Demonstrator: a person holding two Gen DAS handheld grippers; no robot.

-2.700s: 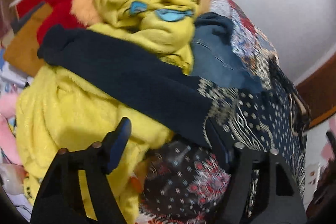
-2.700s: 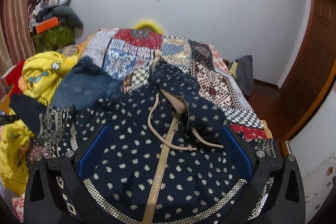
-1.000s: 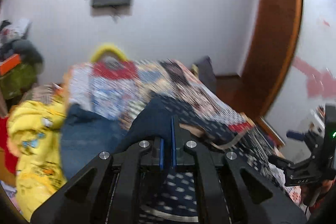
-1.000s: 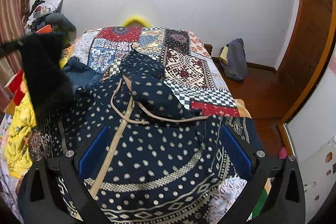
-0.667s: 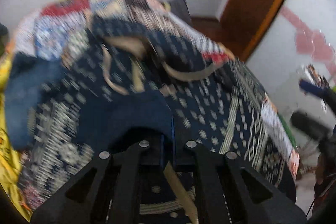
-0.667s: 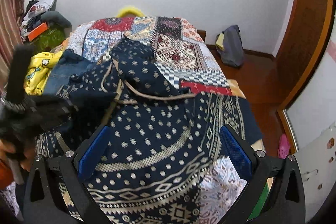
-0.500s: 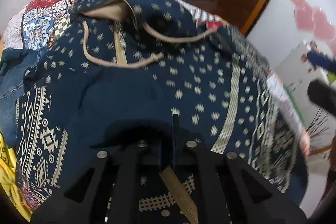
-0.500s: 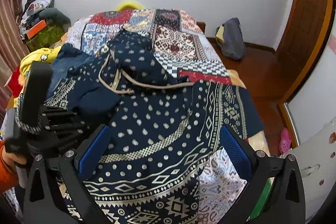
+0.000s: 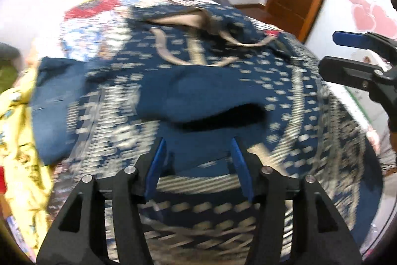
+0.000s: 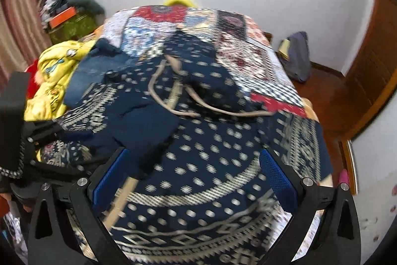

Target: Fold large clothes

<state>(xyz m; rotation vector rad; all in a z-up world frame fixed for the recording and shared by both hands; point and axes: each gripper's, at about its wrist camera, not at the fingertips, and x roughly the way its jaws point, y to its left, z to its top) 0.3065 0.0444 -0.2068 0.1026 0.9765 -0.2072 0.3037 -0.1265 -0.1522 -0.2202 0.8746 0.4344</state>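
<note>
A big navy garment [image 10: 211, 160] lies spread across the near end of the bed [image 10: 260, 66], on top of a patchwork bedspread. It is dark blue with rows of pale dots and, toward the hem, bands of cream geometric pattern. Its long axis runs up the bed: hood [image 10: 198, 49] toward the far wall, hem toward the onlooker. Tan drawstrings [image 10: 173, 101] loop below the hood, and a tan zip strip runs down the middle. A plain navy sleeve [image 10: 144, 126] is folded in across the chest, its dark cuff opening facing the hem.

The left gripper [image 9: 198, 153] hovers just over that sleeve; its jaws have just been opening and now stand apart, the cloth lying between the blue pads but not pinched. The right gripper [image 10: 196, 170] hangs over the hem with jaws spread wide, gripping nothing.

Left of the garment lie jeans [image 10: 94, 71] and a heap of yellow cloth [image 10: 54, 66]. No containers show clearly.
</note>
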